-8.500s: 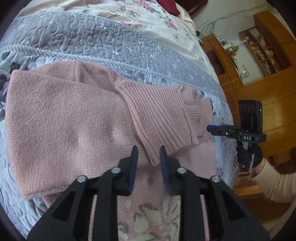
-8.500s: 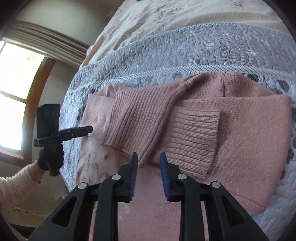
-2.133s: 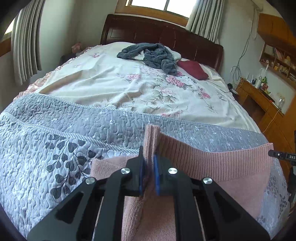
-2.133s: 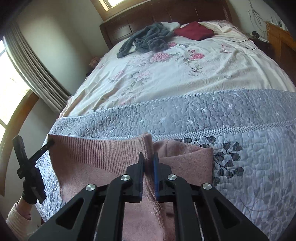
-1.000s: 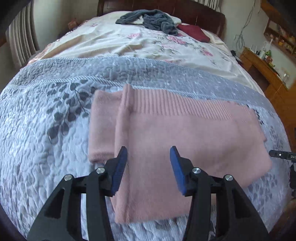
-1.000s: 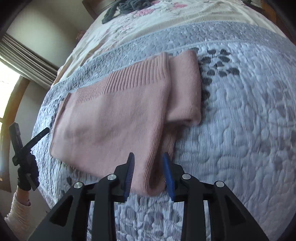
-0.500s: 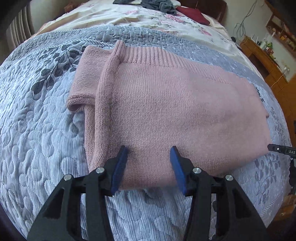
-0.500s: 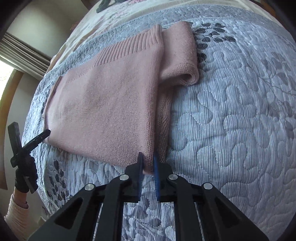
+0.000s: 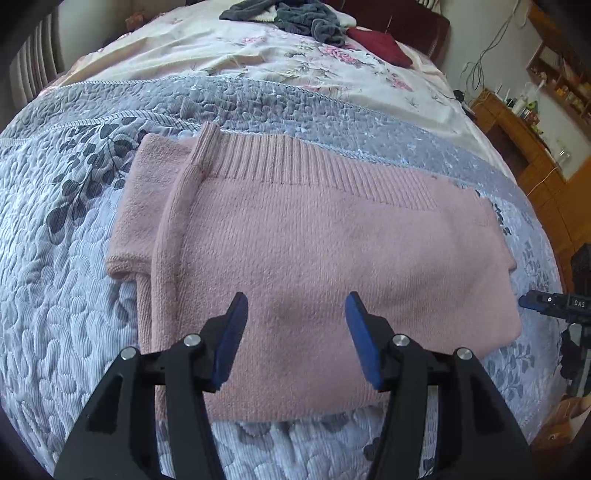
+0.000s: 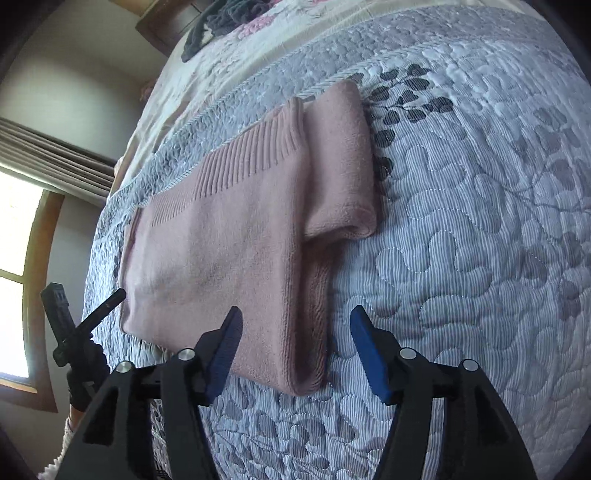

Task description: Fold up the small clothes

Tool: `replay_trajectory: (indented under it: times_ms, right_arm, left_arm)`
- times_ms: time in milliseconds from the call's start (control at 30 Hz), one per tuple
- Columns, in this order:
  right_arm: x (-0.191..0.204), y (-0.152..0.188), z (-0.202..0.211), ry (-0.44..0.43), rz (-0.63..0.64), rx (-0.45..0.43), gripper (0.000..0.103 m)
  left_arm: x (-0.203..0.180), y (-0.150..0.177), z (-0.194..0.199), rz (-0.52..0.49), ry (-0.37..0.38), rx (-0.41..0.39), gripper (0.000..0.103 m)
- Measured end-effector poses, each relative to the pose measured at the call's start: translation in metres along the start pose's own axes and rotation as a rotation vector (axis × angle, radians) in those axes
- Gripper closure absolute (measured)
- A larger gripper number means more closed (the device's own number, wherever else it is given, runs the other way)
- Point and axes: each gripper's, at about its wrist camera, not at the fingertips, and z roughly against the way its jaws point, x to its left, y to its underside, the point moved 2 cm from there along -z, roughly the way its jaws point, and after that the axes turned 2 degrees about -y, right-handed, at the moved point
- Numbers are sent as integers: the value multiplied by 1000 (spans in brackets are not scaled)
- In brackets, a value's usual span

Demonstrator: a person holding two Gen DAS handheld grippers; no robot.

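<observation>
Both grippers' jaws spread above folded pink sweater (image 9: pixel 325 251); only left view shows red pillow (image 9: pixel 380 44).

There is one pink sweater (image 9: pixel 314 258), folded, on one bed (image 9: pixel 55 314). Two tools are in view: the left tool (image 9: pixel 293 321) and the right tool (image 10: pixel 295 339) (each with two blue-padded fingers, spread apart). Far up the bed lie one heap of dark grey clothing (image 9: pixel 291 14) and one dark red item (image 9: pixel 380 46). One window (image 10: pixel 14 280) shows.
</observation>
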Motion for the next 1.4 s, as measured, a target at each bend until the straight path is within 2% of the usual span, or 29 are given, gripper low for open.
replay_trajectory:
  times_ms: [233, 333, 467, 533, 600, 700, 1200, 1267, 1400]
  right_arm:
    - [-15, -10, -23, -107, -61, 10, 42]
    - [-18, -17, -32, -165, -88, -3, 52]
    - [-24, -29, -39, -228, -152, -32, 57]
    - [-24, -33, -43, -231, -165, -35, 62]
    - [-24, -36, -47, -221, -173, -40, 75]
    - [-23, -38, -53, -216, -193, -41, 79]
    - [-15, -37, -57, -143, -197, -51, 83]
    - [1, -42, -49, -138, -174, -66, 84]
    - [60, -59, -29, -113, -32, -92, 85]
  left_arm:
    - [-4, -16, -28, 16, 8, 40, 48]
    - [-1, -18, -35, 23, 20, 47, 46]
    - [1, -17, -37, 24, 30, 47, 46]
    - [3, -16, -38, 26, 36, 46, 46]
    - [5, -15, -39, 31, 44, 46, 46]
    - [4, -14, -40, 19, 45, 46, 46]
    - [4, -13, -42, 2, 57, 37, 43]
    - [5, -14, -35, 10, 65, 41, 43]
    - [14, -13, -16, 39, 74, 16, 42]
